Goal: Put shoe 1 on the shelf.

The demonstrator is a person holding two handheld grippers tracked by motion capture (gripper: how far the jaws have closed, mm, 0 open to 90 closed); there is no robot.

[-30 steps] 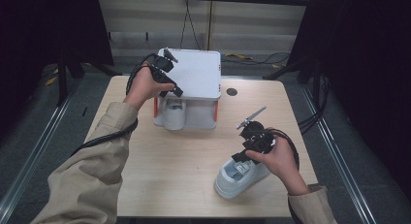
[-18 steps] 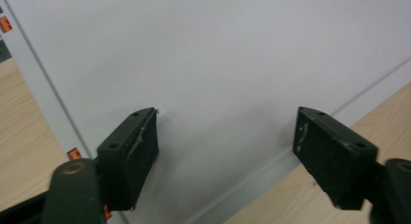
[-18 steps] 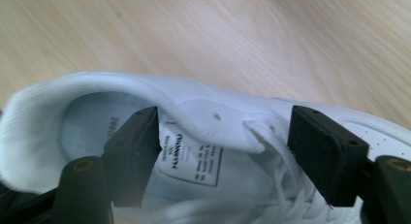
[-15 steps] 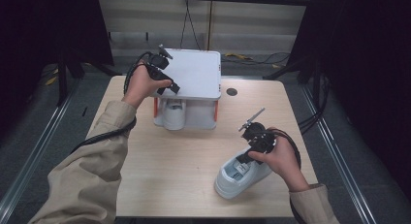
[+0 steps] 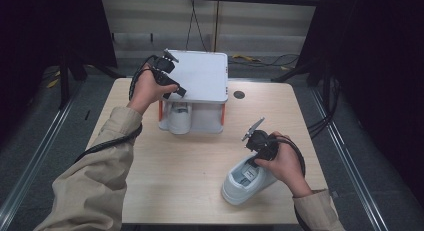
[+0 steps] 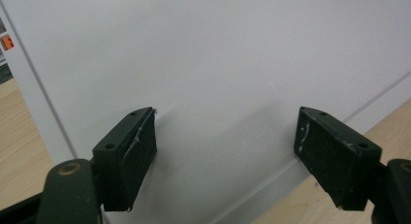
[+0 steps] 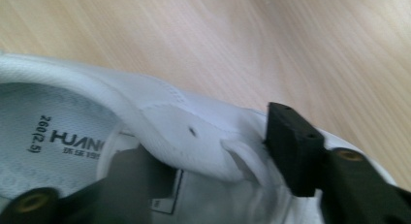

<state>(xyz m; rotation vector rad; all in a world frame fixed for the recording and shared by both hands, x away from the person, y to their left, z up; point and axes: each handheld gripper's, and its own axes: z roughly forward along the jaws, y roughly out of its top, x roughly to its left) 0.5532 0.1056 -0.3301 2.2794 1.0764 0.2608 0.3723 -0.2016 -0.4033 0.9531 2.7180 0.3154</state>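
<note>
High view: a white shoe (image 5: 247, 181) lay on the worktop (image 5: 180, 166) near its front right edge, the right hand-held gripper (image 5: 256, 147) at its heel collar. It looked light, with a soft upper; the padded collar seemed the best place to take hold. The left hand-held gripper (image 5: 170, 81) rested by a white rack (image 5: 202, 76) holding another shoe (image 5: 179, 116).

Left gripper view: its jaws stood wide apart against the rack's panel, grasping nothing.

Right gripper view: the jaws had just been closing, straddling the collar, one inside, one outside; whether they pinched it, I could not tell.
</note>
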